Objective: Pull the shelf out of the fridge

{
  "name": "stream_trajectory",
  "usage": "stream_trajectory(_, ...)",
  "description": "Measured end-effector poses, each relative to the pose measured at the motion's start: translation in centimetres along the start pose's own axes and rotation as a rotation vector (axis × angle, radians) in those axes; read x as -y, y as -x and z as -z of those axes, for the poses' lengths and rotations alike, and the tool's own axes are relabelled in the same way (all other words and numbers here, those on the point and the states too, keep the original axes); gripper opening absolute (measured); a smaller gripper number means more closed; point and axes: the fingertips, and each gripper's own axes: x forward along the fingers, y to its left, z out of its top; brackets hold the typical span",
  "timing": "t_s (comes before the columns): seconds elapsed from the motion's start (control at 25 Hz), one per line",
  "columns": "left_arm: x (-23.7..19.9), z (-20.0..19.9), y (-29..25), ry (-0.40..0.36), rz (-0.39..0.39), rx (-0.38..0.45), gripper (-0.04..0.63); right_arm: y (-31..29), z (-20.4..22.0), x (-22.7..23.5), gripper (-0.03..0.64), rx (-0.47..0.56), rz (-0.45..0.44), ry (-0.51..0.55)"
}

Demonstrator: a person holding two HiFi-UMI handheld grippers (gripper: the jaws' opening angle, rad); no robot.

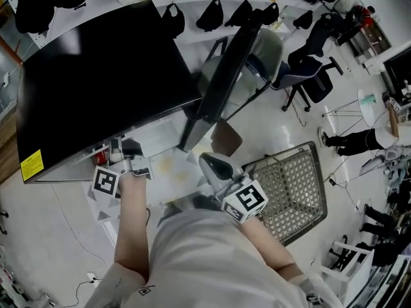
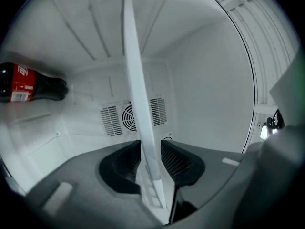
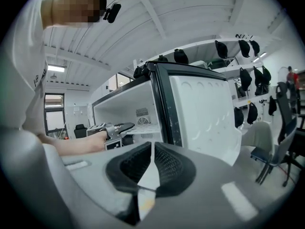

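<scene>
Left claw (image 2: 151,162) was clenched on the front edge of the white shelf (image 2: 137,87), which sat inside the open fridge (image 1: 96,76). A cola bottle (image 2: 28,83) lay in there too. Right claw (image 3: 152,147) was closed and empty, outside, near the door (image 3: 205,113).

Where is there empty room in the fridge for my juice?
The side of the shelf away from the cola bottle is bare, from the back vent to the fridge wall. The bottle's side is partly taken. The shelf's front edge is crowded: the left gripper clamps it.
</scene>
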Motion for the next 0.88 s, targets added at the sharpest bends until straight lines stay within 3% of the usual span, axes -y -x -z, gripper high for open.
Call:
stream_trajectory(0.24,-0.8,-0.1,-0.1,0.009,-0.029,0.026,0.065,1.6,0.0,0.7,0.021,0.010,0.042,-0.010)
stream_trajectory(0.64,-1.1,0.0,0.0,0.122,-0.059,0.070,0.041,2.6,0.2,0.8,0.021,0.017,0.039,-0.024)
stream_trajectory(0.88,-1.1,0.3,0.7,0.132,-0.085,0.076,0.035,3.1,0.3,1.2,0.021,0.025,0.026,-0.036)
